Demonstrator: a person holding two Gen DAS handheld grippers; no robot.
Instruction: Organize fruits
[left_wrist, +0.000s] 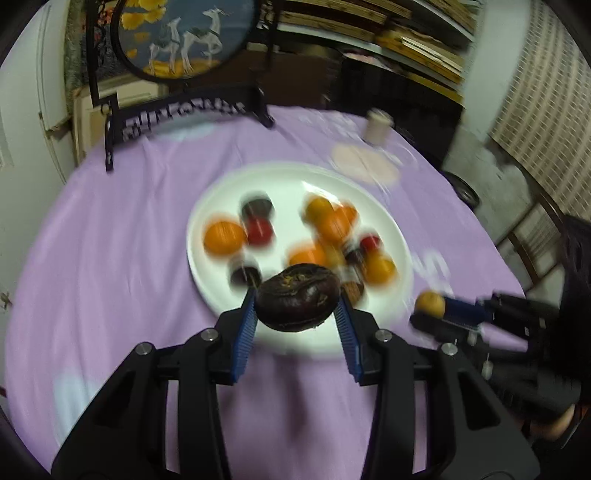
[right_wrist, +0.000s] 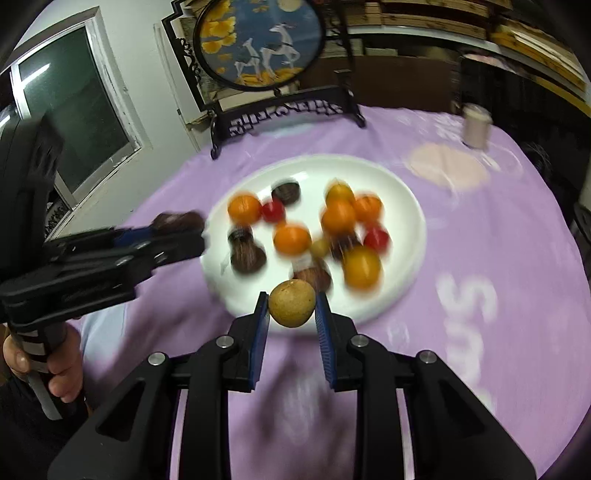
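Fruits (right_wrist: 291, 239), orange, red and dark, lie blurred on a white plate (right_wrist: 406, 206) on the lilac-clothed worktop (left_wrist: 110, 236). The left tongs (left_wrist: 297, 301) clamp a dark wrinkled fruit (left_wrist: 298, 302); the right tongs (right_wrist: 291, 304) clamp a small tan fruit (right_wrist: 291, 303). A framed deer screen (right_wrist: 258, 40) stands behind.

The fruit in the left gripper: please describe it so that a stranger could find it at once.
Start at the white plate on the purple tablecloth. At its near rim, the left gripper holds a dark wrinkled fruit between blue pads. It is larger, flatter and almost black, unlike the round orange and red fruits nearby.
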